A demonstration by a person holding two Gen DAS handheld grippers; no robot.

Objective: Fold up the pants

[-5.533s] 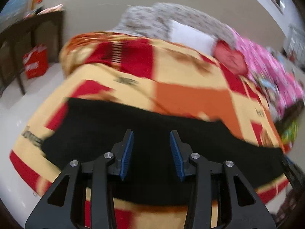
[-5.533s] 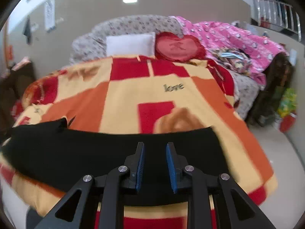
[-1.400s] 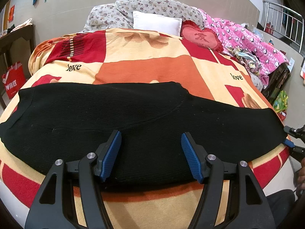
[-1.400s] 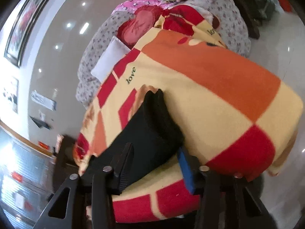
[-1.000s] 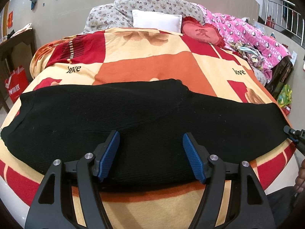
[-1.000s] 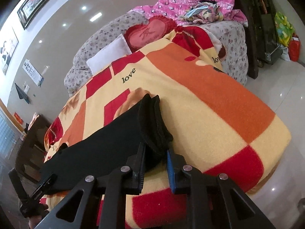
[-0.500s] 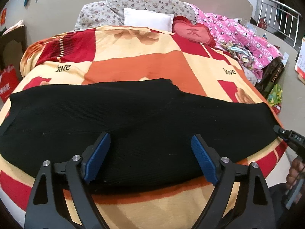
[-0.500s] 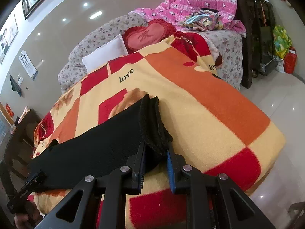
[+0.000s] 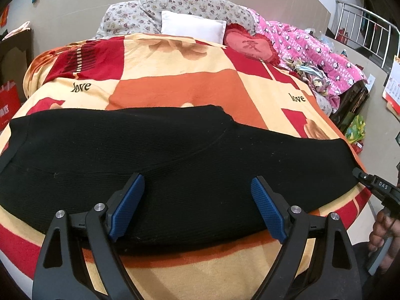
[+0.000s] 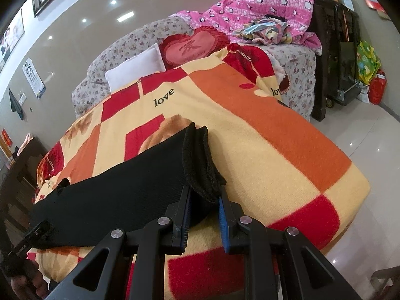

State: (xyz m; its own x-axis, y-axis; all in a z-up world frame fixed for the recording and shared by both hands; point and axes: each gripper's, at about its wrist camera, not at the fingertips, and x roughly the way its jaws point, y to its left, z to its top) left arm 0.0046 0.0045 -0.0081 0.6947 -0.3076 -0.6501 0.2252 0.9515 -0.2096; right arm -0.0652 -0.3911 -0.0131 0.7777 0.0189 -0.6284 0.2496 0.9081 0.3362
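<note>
Right tongs (image 10: 203, 215) clamped on the stacked leg cuffs (image 10: 200, 165) at the right-hand end of the pants (image 9: 175, 170), blue pads pinching the doubled hem at the blanket's near edge. Left tongs (image 9: 197, 207) spread wide apart, holding nothing, poised over the near long edge of the pants around mid-length. Black knit pants stretched sideways across the foot of the bed, on the red, orange and cream checked blanket (image 9: 175, 85), waistband end off to the left, cuffs to the right. Apparently already doubled lengthwise, one leg over the other, judging by the two hems stacked in the right wrist view. Probably left to do: carrying the cuff end over toward the waistband, then smoothing or folding once more. White pillow (image 9: 191, 26) and heart cushion (image 9: 251, 46) well apart, at the head of the bed.
</note>
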